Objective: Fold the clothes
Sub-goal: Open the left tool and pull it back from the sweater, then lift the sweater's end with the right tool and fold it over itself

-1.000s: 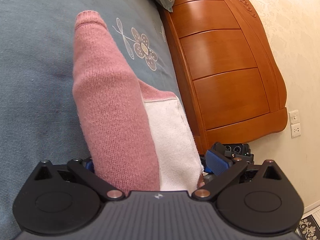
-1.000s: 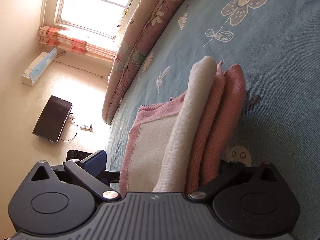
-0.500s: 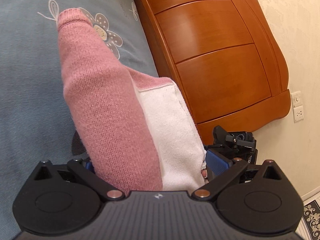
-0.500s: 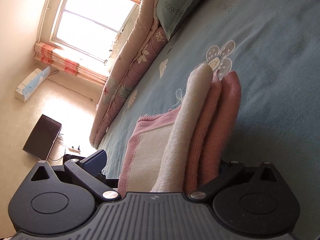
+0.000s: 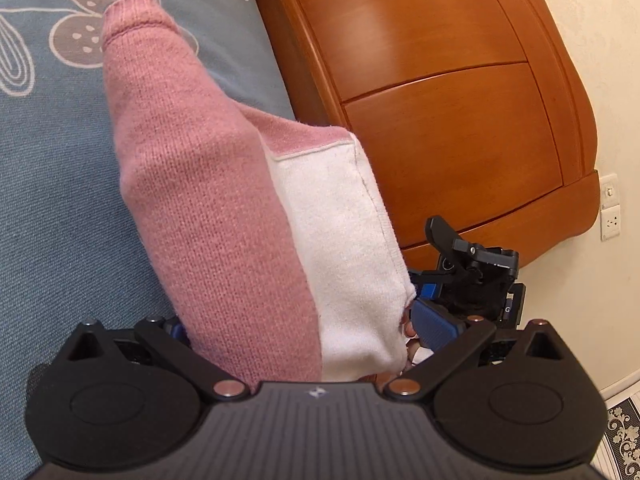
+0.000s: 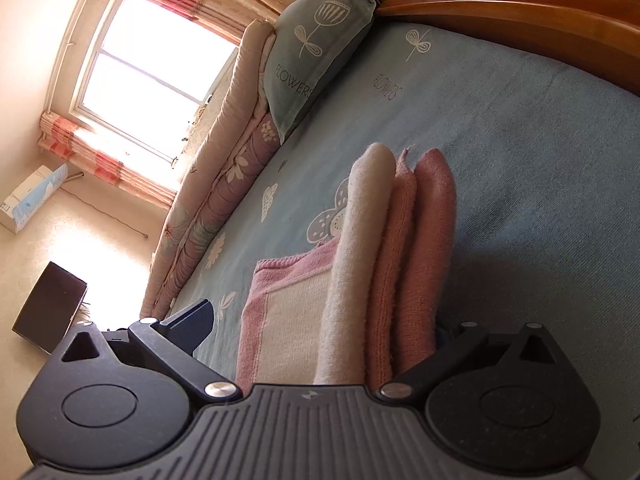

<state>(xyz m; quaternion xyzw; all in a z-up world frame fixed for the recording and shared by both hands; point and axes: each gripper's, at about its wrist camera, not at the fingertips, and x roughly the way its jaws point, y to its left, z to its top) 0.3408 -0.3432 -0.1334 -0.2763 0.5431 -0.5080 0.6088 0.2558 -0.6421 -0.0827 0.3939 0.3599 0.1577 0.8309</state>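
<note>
Left wrist view: the left claw (image 5: 304, 344) is pinching one end of a pink-and-white knitted sweater (image 5: 224, 216), already doubled into a thick bundle. The garment runs forward from the jaws, raised above the blue-grey flower-printed bedspread (image 5: 52, 200); judged, it is held at its end so the folded layers stay stacked while it is carried or laid down. This view alone shows the glossy orange-brown wooden headboard (image 5: 432, 92), the white wall sockets (image 5: 610, 208) and the other tool: the right claw (image 5: 434, 330) sits at the white panel's near corner, with a fingertip (image 5: 409, 327) of the person's hand beside it.

Right wrist view: the right claw (image 6: 320, 360) grips the same sweater (image 6: 384, 264) at its edge, so each tool supports one end. Only here do the separate layers show edge-on, white beside pink, confirming several folds. Also seen only here: the teal "FLOWERS" pillow (image 6: 316, 60), the rolled pink floral quilt (image 6: 224, 184) and the bright window (image 6: 148, 68).
</note>
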